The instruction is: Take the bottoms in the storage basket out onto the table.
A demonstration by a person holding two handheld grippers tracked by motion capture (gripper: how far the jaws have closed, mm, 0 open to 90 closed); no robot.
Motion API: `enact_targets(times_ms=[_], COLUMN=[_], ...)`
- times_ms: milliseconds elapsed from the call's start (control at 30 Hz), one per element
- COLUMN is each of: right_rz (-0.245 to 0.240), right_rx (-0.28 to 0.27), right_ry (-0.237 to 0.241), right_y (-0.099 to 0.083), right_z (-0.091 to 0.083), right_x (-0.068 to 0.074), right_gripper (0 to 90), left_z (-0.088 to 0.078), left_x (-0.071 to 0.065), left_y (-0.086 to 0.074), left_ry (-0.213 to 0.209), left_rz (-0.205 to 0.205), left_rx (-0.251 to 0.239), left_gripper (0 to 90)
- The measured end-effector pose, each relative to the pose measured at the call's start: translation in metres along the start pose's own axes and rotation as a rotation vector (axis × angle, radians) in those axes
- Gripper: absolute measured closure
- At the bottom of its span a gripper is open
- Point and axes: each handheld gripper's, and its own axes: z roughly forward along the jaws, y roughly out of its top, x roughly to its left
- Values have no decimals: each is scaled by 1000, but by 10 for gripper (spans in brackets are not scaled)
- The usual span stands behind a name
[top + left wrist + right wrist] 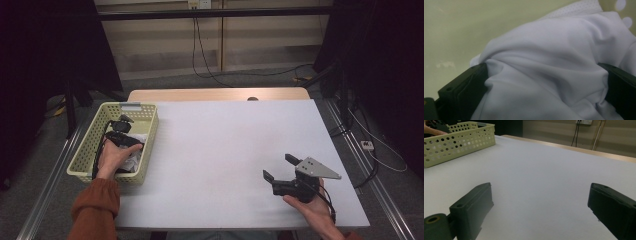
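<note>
The left gripper [544,80] sits deep in a pale yellow perforated basket [145,150], its two black jaws spread wide with a bunched fold of white cloth [554,62] bulging between them. The cloth touches both jaws in the left gripper view, yet the jaws stand far apart and do not pinch it flat. Seen from the high view, the left gripper [124,134] points down into the basket, with the person's left hand [111,157] wrapped around its body and an orange-brown sleeve [95,205] trailing back to the table's near edge. The white cloth [131,161] lies crumpled on the basket floor at the end nearest the person.

The basket rests at the left edge of the white table [225,145]. Well apart, toward the table's near right corner, the right gripper [279,167] is held just above the surface in the person's right hand [312,207]. Its jaws are wide apart and hold nothing, with bare tabletop between them in the right gripper view [541,202]. A grey three-cornered plate [317,168] tops it.
</note>
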Motion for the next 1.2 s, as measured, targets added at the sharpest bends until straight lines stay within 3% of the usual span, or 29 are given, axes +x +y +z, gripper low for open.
enact_targets(times_ms=[133, 400, 500, 567, 600, 767, 867, 1200], right_rz=[-3, -2, -4, -5, -6, -3, -4, -4], right_rx=[2, 2, 4, 3, 6, 9, 9, 14], right_ry=[4, 3, 9, 11, 11, 14, 15, 15], right_y=[0, 0, 0, 0, 0, -1, -1, -1], right_z=[0, 0, 0, 0, 0, 0, 1, 0], right_x=[1, 0, 1, 2, 2, 2, 1, 2], right_gripper=[60, 60, 60, 60, 60, 60, 61, 60], left_z=[0, -4, -6, -7, -9, -10, -11, -13], left_x=[-2, -6, -6, -8, -10, -9, -14, -17], left_y=[7, 11, 15, 15, 14, 14, 11, 8], left_ry=[4, -6, -7, -14, -25, -65, -56, -43], left_rz=[-12, -15, -15, -5, 15, 43, 56, 72], left_rx=[63, 82, 101, 98, 85, 65, 42, 22], left_gripper=[24, 149, 243, 276, 371, 527, 612, 664])
